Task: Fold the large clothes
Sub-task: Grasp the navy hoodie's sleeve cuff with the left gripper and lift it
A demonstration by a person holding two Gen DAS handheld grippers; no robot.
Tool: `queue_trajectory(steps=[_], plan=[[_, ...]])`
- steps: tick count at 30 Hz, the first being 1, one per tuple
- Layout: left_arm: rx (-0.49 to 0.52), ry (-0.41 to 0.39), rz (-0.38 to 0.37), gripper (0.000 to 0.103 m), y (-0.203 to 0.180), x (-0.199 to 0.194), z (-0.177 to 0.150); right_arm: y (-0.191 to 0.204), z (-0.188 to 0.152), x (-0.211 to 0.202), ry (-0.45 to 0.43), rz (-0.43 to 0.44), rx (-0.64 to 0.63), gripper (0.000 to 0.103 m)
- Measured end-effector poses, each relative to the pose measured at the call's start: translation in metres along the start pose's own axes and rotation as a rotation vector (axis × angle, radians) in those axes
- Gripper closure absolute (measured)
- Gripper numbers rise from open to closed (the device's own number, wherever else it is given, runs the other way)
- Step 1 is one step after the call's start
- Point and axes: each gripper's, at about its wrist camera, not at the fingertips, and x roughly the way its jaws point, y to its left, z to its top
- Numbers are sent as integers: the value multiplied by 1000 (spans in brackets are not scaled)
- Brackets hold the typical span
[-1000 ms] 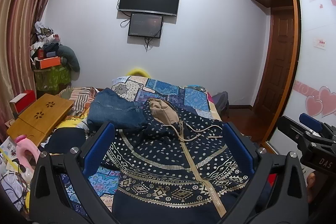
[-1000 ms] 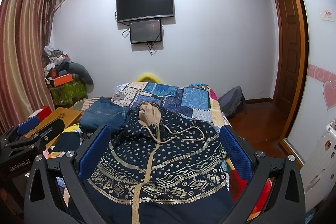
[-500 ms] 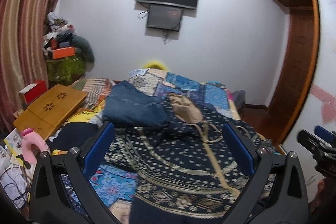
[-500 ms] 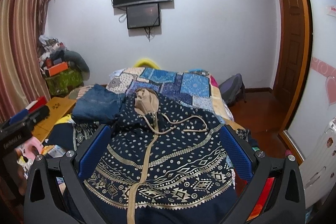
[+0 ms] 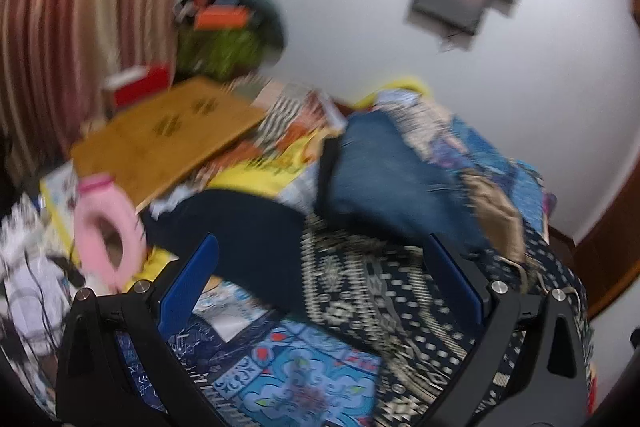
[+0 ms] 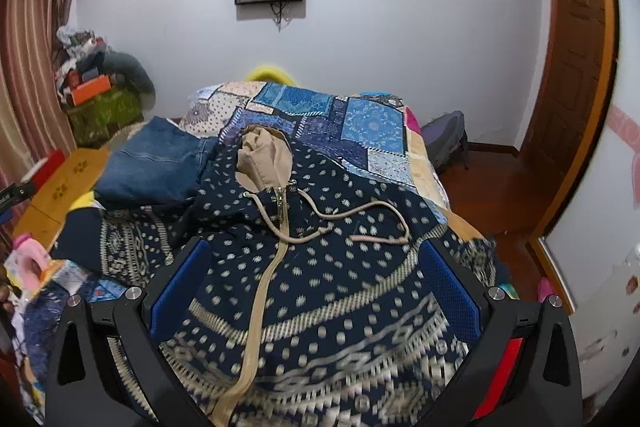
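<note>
Right wrist view: both grippers, right [image 6: 316,283] and left [image 5: 320,283], gape empty above a patterned hoodie [image 6: 320,267] spread across the bed [image 6: 360,123].

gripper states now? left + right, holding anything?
Left gripper: open, holding nothing, above the patterned hoodie sleeve area; view is blurred.
Right gripper: open, holding nothing, over the hoodie's front.
</note>
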Motion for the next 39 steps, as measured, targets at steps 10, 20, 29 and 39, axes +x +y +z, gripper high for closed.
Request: queue_trajectory(steps=[10,20,29,39], plan=[[-280,267,3,11,95,97,-14,6,11,77,142,48,-63,0],[-427,395,13,43,129,146,-36,6,2,121,282,75,-48,0],[-261,314,188,93,110,159,-30,6,3,123,288,58,-65,0],[-112,149,34,100,50,104,18,-1,10,97,226,62,-55,0]])
